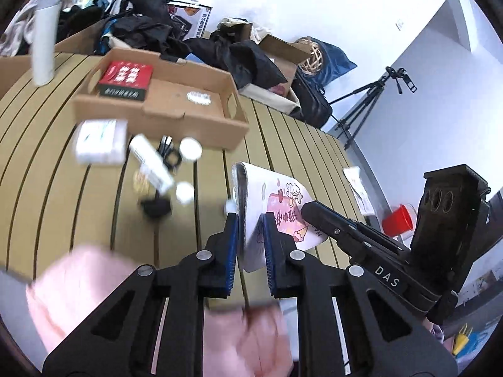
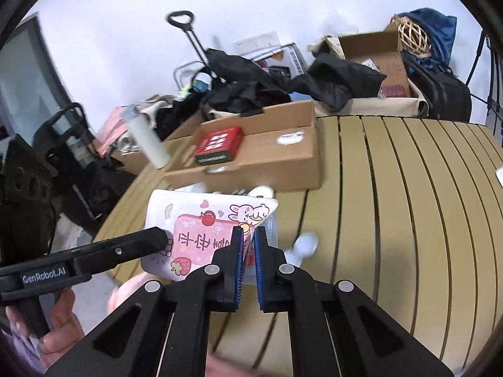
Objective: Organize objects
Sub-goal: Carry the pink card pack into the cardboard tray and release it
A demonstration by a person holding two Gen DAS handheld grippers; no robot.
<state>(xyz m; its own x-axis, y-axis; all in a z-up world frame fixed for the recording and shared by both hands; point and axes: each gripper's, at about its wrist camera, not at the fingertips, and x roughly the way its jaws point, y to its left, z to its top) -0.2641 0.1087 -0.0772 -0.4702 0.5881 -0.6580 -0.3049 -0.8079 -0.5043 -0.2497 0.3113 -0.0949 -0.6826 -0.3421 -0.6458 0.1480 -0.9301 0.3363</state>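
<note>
— Well, both grippers on the same pouch? Held off the slatted table (image 2: 408,207)?

— Yes; left gripper (image 1: 250,235) clamped on the white pouch (image 1: 273,207) at its near edge, blue pads (image 1: 232,242) pressed to either side; right gripper (image 2: 248,245) pinched narrow on the pouch (image 2: 201,229) at its lower right corner, near the cartoon rabbit print; seemingly lifted above the tabletop, though hard to tell for certain.

— And beyond it?

— Open cardboard tray (image 1: 195,116) further back on the table, holding a red box (image 1: 125,78) at its left end and a small white round thing (image 1: 198,96) on the floor of the tray; just in front of the tray, a white carton (image 1: 100,141), a white tube (image 1: 151,163), two white caps (image 1: 190,148) and some black bits, all blurred.

— Anything to the sides?

— Tall white cylinder (image 1: 45,37) upright at the far left; red cup (image 1: 397,220) well to the right, behind the other gripper's body; pink cloth (image 1: 75,289) at the bottom left, near the camera.

— Behind the table?

— Heap of black bags and clothes (image 2: 251,91) against the wall; more cardboard boxes (image 2: 371,50); woven wicker ball (image 2: 411,36) on top; black tripod (image 1: 367,97) on the floor at the right.
</note>
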